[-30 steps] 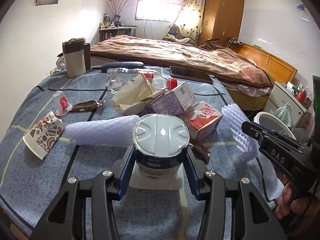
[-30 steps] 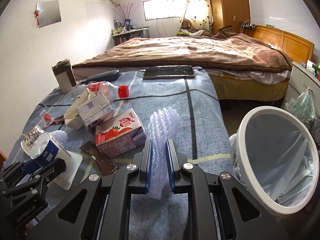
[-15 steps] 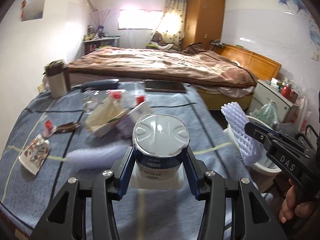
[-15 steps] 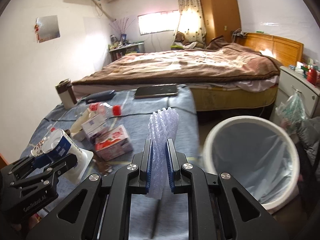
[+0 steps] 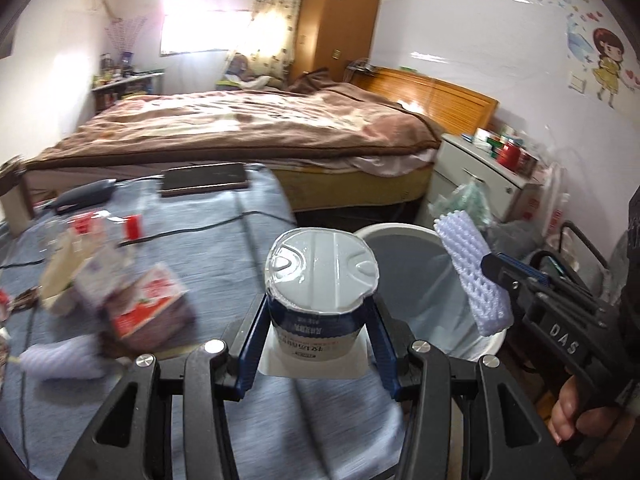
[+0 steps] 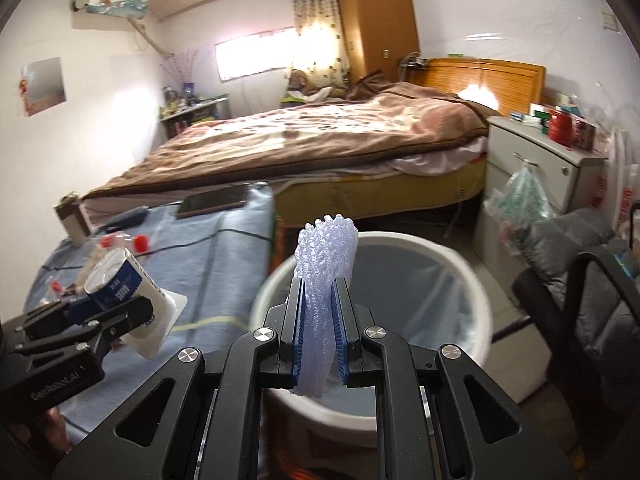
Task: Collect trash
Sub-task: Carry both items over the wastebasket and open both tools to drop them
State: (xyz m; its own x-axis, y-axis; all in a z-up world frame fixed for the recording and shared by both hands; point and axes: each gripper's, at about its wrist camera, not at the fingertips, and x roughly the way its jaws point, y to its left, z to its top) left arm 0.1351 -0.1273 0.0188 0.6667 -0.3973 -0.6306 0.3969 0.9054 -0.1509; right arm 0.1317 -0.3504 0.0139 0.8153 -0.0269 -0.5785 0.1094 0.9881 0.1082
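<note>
Left wrist: left tool clamps yogurt cup at counter edge, lower center; right tool pinches foam net over bin, center.

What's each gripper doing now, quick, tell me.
Left gripper: closed on the yogurt cup.
Right gripper: closed on the foam net sleeve.

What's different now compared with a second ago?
Both grippers swung away from the littered table toward the white bin. The left gripper kept its hold on the yogurt cup, the right gripper on the foam net. Nothing was released; the cartons stayed on the table.
</note>
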